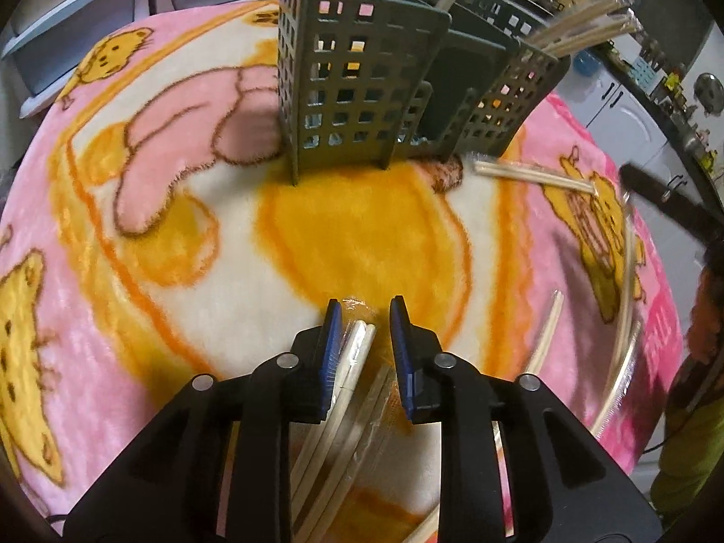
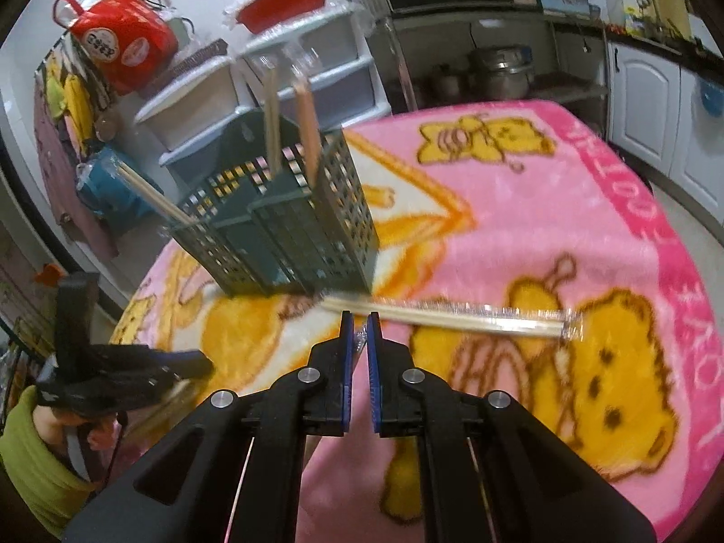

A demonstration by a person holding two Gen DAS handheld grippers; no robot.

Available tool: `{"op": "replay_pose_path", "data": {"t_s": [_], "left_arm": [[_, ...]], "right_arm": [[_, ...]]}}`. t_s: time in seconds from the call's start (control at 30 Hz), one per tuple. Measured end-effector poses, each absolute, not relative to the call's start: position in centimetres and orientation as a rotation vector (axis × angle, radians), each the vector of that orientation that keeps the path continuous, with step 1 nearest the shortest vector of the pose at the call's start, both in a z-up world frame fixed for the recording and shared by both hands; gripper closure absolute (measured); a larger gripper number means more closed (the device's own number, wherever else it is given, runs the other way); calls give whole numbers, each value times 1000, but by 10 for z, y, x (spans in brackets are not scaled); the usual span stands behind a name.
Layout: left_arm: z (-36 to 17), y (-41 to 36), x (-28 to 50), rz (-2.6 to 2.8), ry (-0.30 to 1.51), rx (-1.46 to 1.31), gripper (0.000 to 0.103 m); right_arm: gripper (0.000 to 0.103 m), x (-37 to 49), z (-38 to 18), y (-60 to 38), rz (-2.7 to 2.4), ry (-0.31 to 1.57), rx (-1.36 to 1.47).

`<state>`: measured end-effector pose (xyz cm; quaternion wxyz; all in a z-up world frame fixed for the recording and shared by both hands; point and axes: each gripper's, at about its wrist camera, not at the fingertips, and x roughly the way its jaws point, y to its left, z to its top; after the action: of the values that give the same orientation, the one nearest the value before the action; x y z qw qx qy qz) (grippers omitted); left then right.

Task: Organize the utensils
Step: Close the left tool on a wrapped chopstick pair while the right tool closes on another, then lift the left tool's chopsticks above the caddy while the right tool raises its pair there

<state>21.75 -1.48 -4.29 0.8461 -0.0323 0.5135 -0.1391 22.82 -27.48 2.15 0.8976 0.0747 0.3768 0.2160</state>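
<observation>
A dark grey-green perforated utensil caddy (image 1: 362, 90) (image 2: 280, 235) stands on the blanket, and several chopsticks (image 2: 307, 126) stick up out of it. My left gripper (image 1: 365, 316) hangs over the blanket with a gap between its blue pads. A plastic-wrapped chopstick pair (image 1: 357, 353) lies in that gap against the left pad and is not pinched. My right gripper (image 2: 360, 330) is shut on a crinkled clear plastic wrapper (image 2: 360, 339); whatever hangs below it is hidden. Another wrapped chopstick pair (image 2: 452, 314) (image 1: 534, 176) lies by the caddy's foot. The left gripper (image 2: 199, 364) shows blurred at the left.
A pink and yellow bear-print blanket (image 2: 588, 190) (image 1: 135, 271) covers the round table. More loose chopsticks (image 1: 547, 330) lie to the right. A green sleeve (image 2: 31, 452) holds the left tool. White plastic drawers (image 2: 316, 63) and a red bag (image 2: 126, 40) stand beyond the table.
</observation>
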Motion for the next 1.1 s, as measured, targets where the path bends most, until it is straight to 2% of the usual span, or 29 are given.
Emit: {"op": "replay_pose_path", "data": {"t_s": [0.17,0.4,1.1], "left_arm": [[-46,-16,221,-279,1092,-43,93],[-28,-16,225,-266,1048,-40,94],[90,-24,218,-327,720,-145,98]], "right_arm": [[97,227,42,-269,467,732,134],[97,224,64,-260,491,674,115],[97,208,120,-244,537,522,69]]}}
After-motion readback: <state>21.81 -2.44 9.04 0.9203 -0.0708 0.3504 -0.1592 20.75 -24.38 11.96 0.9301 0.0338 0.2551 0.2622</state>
